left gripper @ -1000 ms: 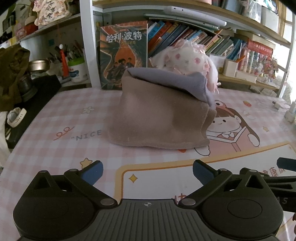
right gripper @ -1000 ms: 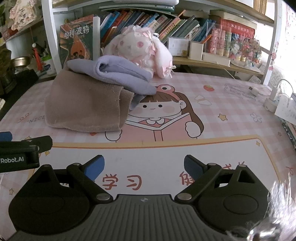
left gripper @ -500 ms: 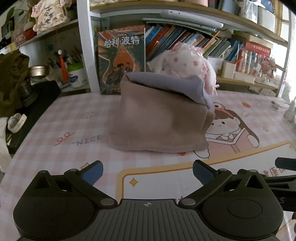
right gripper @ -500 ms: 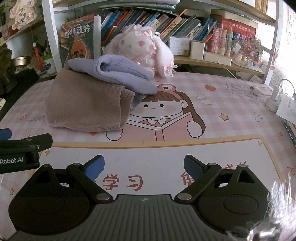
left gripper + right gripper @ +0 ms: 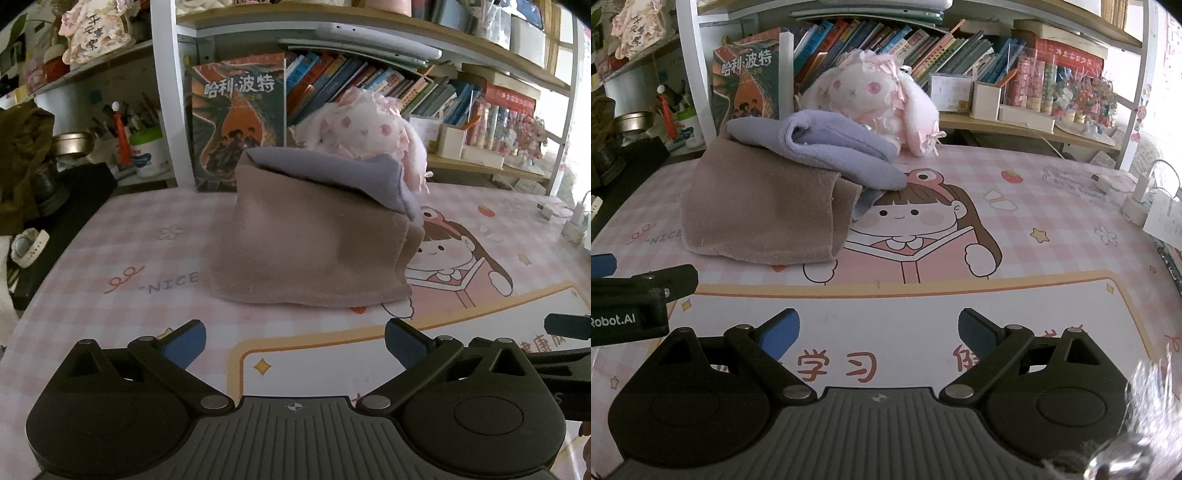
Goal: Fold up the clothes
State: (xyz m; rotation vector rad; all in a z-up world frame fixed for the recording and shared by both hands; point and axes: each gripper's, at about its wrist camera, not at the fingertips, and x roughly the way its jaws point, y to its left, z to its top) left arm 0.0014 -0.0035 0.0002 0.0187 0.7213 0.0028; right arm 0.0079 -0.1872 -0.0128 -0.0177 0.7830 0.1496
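Left wrist view: the left tool (image 5: 293, 341) hangs with fingers apart and empty, short of the folded brown garment (image 5: 310, 251) on the pink surface (image 5: 122, 251). A lilac garment (image 5: 332, 175) lies on top, against a plush rabbit (image 5: 369, 125). Both look soft, light and floppy.

Right wrist view: the right tool (image 5: 878, 328) is likewise spread and empty, well back from the brown garment (image 5: 757, 214). The lilac garment (image 5: 827, 147) shows a rolled edge; pinching a doubled hem or corner should hold best.
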